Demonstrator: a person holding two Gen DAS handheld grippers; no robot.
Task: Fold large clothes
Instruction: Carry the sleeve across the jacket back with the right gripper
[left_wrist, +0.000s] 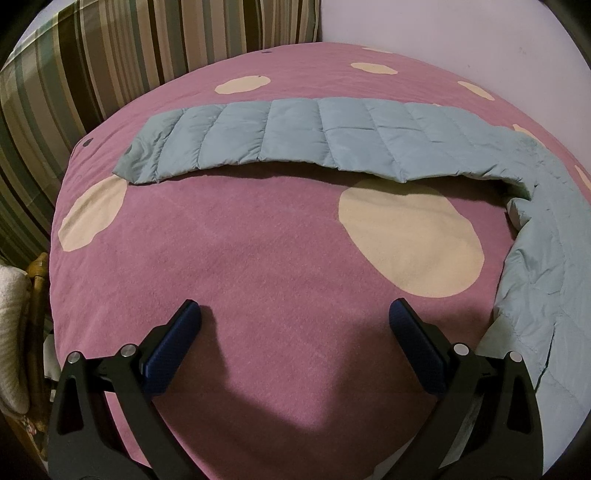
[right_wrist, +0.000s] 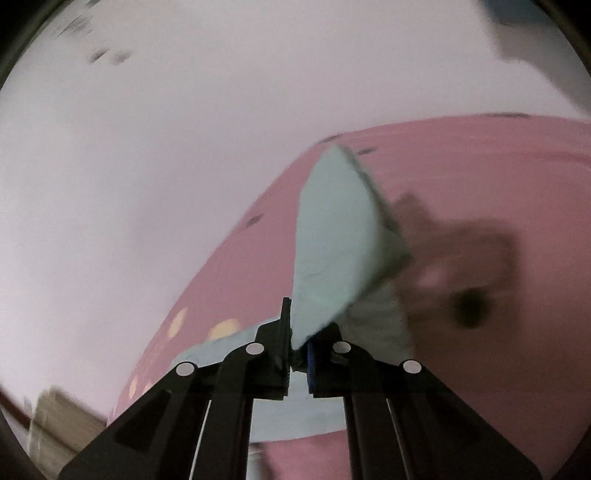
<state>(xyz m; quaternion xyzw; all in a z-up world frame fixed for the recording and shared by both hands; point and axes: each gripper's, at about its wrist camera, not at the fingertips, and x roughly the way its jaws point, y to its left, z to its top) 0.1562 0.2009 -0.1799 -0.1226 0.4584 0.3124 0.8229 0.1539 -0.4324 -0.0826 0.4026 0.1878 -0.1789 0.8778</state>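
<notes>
Right tongs (right_wrist: 297, 354) pinch the jacket (right_wrist: 332, 243) (blurred) — left tongs (left_wrist: 295, 314) wide.

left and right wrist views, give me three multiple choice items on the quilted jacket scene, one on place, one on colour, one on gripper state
1. Where does the light blue quilted puffer jacket lie?
A. on the pink bedspread with cream dots
B. on a wooden floor
C. in a basket

2. What colour are the pads on the left gripper fingers?
A. red
B. dark blue
C. white

3. What state is the right gripper in?
A. wide open over the bed
B. shut on nothing
C. shut on the jacket fabric

Answers:
1 A, the jacket stretches across the dotted pink cover.
2 B, both pads show dark blue against the black frame.
3 C, a fold of light blue fabric rises from between the closed jaws.
</notes>
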